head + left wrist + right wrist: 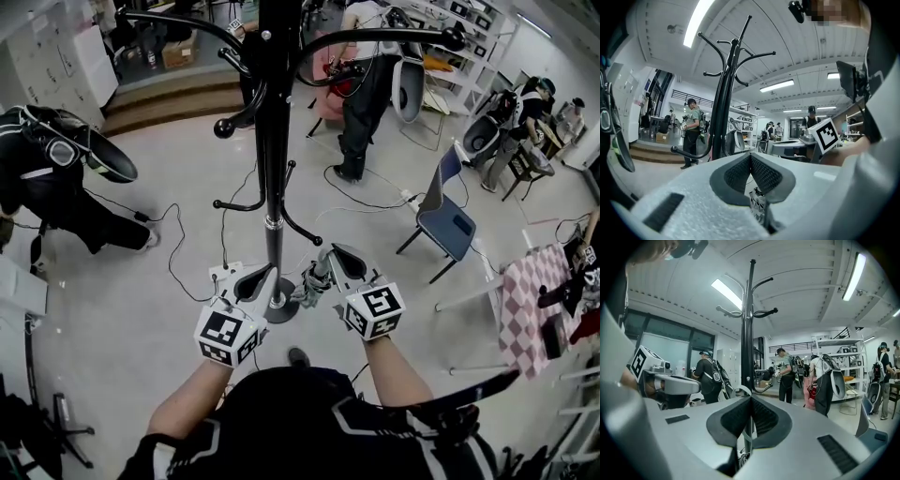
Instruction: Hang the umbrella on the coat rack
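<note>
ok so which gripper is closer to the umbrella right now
Right. The right gripper is shut on the umbrella, which hangs just below its jaws. The left gripper sits off to the umbrella's left, jaws together, not holding it.

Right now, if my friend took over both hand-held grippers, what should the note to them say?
Left hand-held gripper: jaws shut, seemingly on nothing, close beside the umbrella.
Right hand-held gripper: shut on the umbrella's strap loop; the folded umbrella hangs under it.
Coat rack: straight ahead of both grippers, near.
Done: the umbrella is held up by its loop.
Left: raise the loop over a hook, probably a low one, open the right jaws, and check that it hangs.
</note>
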The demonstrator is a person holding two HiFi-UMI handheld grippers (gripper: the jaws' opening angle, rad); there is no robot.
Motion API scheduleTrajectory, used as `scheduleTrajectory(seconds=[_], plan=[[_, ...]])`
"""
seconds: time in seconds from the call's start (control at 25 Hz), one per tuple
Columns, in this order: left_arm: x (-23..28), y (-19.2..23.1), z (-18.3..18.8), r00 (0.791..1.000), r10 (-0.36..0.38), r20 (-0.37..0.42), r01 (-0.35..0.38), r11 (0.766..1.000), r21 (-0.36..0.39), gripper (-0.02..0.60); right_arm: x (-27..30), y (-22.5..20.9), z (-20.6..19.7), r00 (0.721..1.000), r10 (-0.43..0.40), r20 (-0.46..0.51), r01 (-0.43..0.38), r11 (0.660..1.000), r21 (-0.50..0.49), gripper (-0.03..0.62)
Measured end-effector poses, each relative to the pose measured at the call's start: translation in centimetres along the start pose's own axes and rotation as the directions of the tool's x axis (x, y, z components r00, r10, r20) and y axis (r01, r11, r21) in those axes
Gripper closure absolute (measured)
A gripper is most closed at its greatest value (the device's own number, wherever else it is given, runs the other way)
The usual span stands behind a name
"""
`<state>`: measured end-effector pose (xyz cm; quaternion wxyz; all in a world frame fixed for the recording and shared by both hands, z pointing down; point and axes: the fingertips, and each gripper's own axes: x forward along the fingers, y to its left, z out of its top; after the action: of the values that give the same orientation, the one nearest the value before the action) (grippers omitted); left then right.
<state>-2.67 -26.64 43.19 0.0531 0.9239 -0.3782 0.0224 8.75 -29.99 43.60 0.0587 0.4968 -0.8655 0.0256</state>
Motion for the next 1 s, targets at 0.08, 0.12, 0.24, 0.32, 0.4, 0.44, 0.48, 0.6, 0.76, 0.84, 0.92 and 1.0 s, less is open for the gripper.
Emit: scheduleTrajectory(seconds=[0.08, 0.12, 0.24, 0.32, 0.4, 0.44, 0.48, 0.6, 0.76, 0.84, 0.92, 1.0], plan=[[0.3, 0.1, -0.1, 1.000, 0.002, -0.005, -0.002, 1.000, 0.006, 0.572, 0.6, -0.2, -0.3, 1.000, 0.006, -0.006, -0.006, 1.000, -0.004, 0.586], [0.5, 0.2, -0.1, 1.000, 0.004, -0.008, -0.004, 1.000, 0.009, 0.572, 0.8, -0.2, -0.4, 1.000, 0.009, -0.010, -0.009, 1.000, -0.010, 0.586], [0.9, 0.1, -0.3, 1.000, 0.008, -0.014, -0.008, 1.000, 0.015, 0.572, 1.4, -0.5, -1.0, 1.000, 0.015, -0.027, -0.016, 1.000, -0.021, 0.586], [1.0, 0.2, -0.4, 1.000, 0.011, -0.017, -0.010, 1.000, 0.016, 0.572, 1.8, -0.8, -1.3, 0.999, 0.011, -0.039, -0.011, 1.000, -0.017, 0.586], [1.1, 0.5, -0.5, 1.000, 0.014, -0.023, -0.013, 1.000, 0.017, 0.572, 2.2, -1.1, -1.5, 0.999, 0.006, -0.053, -0.007, 1.000, -0.019, 0.586], [1.1, 0.5, -0.6, 1.000, 0.015, -0.026, -0.015, 1.000, 0.017, 0.572, 2.3, -1.2, -1.6, 0.998, 0.005, -0.059, -0.007, 1.000, -0.026, 0.586], [1.1, 0.6, -0.7, 0.999, 0.017, -0.029, -0.016, 1.000, 0.017, 0.572, 2.4, -1.2, -1.7, 0.998, 0.005, -0.065, -0.007, 0.999, -0.036, 0.586], [1.2, 0.6, -0.9, 0.999, 0.023, -0.032, -0.023, 1.000, 0.015, 0.572, 2.7, -1.5, -2.1, 0.996, -0.001, -0.085, -0.004, 0.998, -0.060, 0.586], [1.4, 0.5, -1.4, 0.999, 0.024, -0.037, -0.023, 1.000, 0.017, 0.572, 3.0, -1.9, -2.2, 0.993, -0.016, -0.118, 0.005, 0.995, -0.096, 0.586], [1.5, 0.4, -1.8, 0.999, 0.022, -0.044, -0.021, 1.000, 0.014, 0.572, 3.2, -1.9, -2.3, 0.990, -0.022, -0.137, 0.006, 0.993, -0.115, 0.586], [1.6, 0.3, -2.2, 0.999, 0.020, -0.050, -0.020, 1.000, 0.012, 0.572, 3.4, -1.8, -2.4, 0.988, -0.020, -0.153, -0.001, 0.991, -0.135, 0.586], [2.0, 0.0, -2.4, 0.998, 0.016, -0.056, -0.015, 1.000, 0.016, 0.572, 3.4, -1.6, -2.3, 0.985, -0.017, -0.171, -0.012, 0.986, -0.166, 0.586]])
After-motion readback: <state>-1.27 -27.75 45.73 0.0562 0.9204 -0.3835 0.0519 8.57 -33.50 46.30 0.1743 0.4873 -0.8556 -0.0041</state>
